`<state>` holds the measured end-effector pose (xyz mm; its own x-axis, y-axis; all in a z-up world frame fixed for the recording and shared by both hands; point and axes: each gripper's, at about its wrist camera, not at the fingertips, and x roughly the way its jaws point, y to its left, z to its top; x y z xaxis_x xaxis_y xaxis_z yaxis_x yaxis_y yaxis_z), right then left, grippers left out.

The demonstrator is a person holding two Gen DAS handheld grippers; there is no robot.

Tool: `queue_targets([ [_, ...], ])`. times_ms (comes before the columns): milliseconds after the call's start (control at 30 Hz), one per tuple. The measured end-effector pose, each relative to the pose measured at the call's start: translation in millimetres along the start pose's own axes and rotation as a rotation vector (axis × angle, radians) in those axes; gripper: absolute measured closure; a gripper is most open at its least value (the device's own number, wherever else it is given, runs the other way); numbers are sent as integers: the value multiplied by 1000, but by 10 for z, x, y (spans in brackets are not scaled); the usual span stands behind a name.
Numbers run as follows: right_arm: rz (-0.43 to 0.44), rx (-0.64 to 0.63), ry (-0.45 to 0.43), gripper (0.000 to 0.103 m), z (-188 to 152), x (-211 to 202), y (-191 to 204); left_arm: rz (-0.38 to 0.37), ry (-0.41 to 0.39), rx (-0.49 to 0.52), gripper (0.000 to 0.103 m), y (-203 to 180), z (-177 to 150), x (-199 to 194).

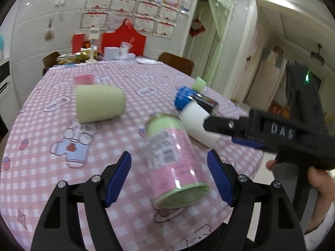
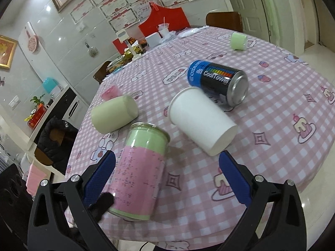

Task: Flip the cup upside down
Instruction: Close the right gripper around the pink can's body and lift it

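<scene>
A white paper cup lies on its side on the pink checked tablecloth, its base toward my right gripper, which is open and empty just short of it. In the left wrist view the white cup lies at centre right, with the right gripper's fingers reaching to it from the right. My left gripper is open, its pads either side of a pink and green can lying on its side, not touching it. The same can sits by the right gripper's left finger.
A pale green cup lies on its side to the left, with a pink cup behind it. A blue and black can lies behind the white cup. A small green cup stands far right. Boxes and clutter line the far edge. Chairs surround the table.
</scene>
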<state>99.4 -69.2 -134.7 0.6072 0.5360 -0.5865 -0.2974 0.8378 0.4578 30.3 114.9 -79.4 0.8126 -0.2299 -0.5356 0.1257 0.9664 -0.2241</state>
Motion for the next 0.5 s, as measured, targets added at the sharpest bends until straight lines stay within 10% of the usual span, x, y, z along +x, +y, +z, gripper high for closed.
queue_targets([
  [500,85,91,128,10,60,425,125,130,25,-108,28,550,92,103],
])
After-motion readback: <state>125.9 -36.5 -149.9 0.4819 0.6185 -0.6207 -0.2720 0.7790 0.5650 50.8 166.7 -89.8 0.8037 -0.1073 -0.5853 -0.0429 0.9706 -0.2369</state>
